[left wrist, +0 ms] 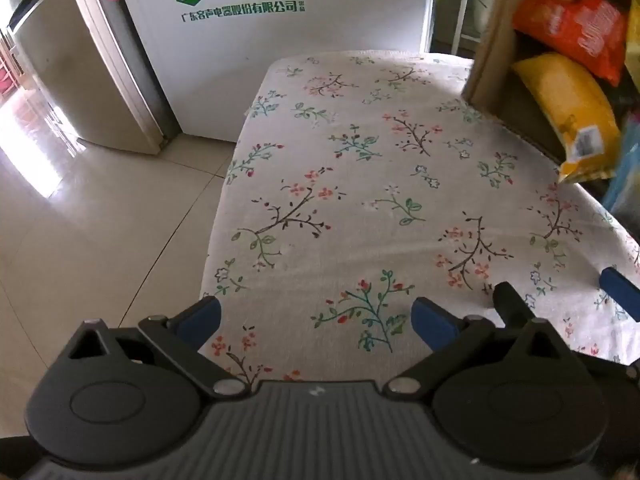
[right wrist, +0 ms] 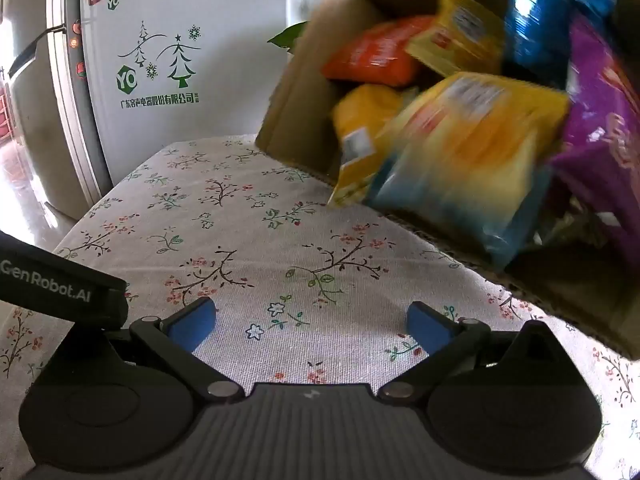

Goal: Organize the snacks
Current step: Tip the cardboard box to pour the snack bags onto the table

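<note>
A cardboard box (right wrist: 296, 92) lies tipped on its side at the far right of the counter (right wrist: 240, 232), its open mouth facing the grippers, and snack bags are spilling out of it. At the front a large yellow-and-blue bag (right wrist: 468, 160) is blurred and hangs over the box's lower edge. Left of it a smaller yellow bag (right wrist: 356, 140) pokes its corner down onto the cloth. Behind them sit an orange bag (right wrist: 372, 56), a second yellow pack (right wrist: 456, 36) and a blue bag (right wrist: 536, 28), with a purple bag (right wrist: 600, 120) along the right side.

The right gripper (right wrist: 312, 324) hangs low over the flowered cloth, short of the box, jaws wide apart with nothing between them. The left gripper (left wrist: 316, 316) is beside it, to the left, also tilted down at bare cloth with its jaws wide apart and empty. In the left wrist view the box (left wrist: 492, 40) shows only at the upper right edge, with the orange bag (left wrist: 576, 28) and the smaller yellow bag (left wrist: 568, 108) inside.

Beyond the counter's far end stands a white fridge (right wrist: 168, 52) with green tree print, and green leaves (right wrist: 288, 36) show behind the box. Pale floor tiles (left wrist: 100, 220) lie to the left.
</note>
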The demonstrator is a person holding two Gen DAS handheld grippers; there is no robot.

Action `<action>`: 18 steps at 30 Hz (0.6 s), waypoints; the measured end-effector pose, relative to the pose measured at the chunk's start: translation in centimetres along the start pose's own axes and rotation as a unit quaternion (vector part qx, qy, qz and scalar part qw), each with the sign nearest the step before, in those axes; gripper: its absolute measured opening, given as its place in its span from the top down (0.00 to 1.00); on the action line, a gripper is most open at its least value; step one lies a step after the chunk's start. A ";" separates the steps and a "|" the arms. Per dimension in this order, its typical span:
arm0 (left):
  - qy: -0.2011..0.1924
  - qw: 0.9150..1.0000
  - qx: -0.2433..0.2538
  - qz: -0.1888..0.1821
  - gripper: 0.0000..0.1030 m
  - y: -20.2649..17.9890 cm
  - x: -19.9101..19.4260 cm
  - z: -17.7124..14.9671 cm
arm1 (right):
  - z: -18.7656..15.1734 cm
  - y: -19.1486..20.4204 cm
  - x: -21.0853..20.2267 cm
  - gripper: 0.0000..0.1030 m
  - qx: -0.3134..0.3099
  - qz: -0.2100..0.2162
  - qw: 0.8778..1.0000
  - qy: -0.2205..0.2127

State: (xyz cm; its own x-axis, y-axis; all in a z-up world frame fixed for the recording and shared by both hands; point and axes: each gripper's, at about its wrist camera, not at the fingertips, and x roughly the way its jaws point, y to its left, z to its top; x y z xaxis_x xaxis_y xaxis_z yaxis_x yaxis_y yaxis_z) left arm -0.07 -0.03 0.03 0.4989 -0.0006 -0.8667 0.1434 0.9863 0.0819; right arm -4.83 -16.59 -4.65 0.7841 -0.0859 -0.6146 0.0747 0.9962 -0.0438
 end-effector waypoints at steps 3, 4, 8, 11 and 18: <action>-0.003 1.000 0.002 0.002 0.02 -0.1 0.0 -0.3 | 0.0 0.0 0.0 0.00 0.000 -0.001 1.000 0.001; -0.003 1.000 0.001 0.000 0.02 -0.1 -0.1 -0.4 | 0.0 0.0 0.0 0.00 0.001 -0.001 1.000 0.001; -0.005 1.000 0.005 -0.002 0.02 0.0 -0.6 -0.8 | 0.0 -0.1 0.0 0.00 0.004 0.000 1.000 0.001; 0.000 1.000 0.006 -0.004 0.02 0.1 0.1 -0.3 | 0.2 -0.5 -0.1 0.00 0.005 0.000 1.000 0.001; -0.001 1.000 0.006 0.000 0.02 -0.2 0.0 -0.1 | 0.1 -0.9 -0.4 0.00 0.004 0.001 1.000 0.001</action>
State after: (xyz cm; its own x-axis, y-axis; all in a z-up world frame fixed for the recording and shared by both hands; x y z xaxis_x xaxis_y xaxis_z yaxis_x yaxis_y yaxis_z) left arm -0.13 -0.20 -0.04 0.4996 -0.0016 -0.8663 0.1536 0.9843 0.0868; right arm -5.14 -17.46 -4.26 0.7837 -0.0829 -0.6156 0.0771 0.9964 -0.0361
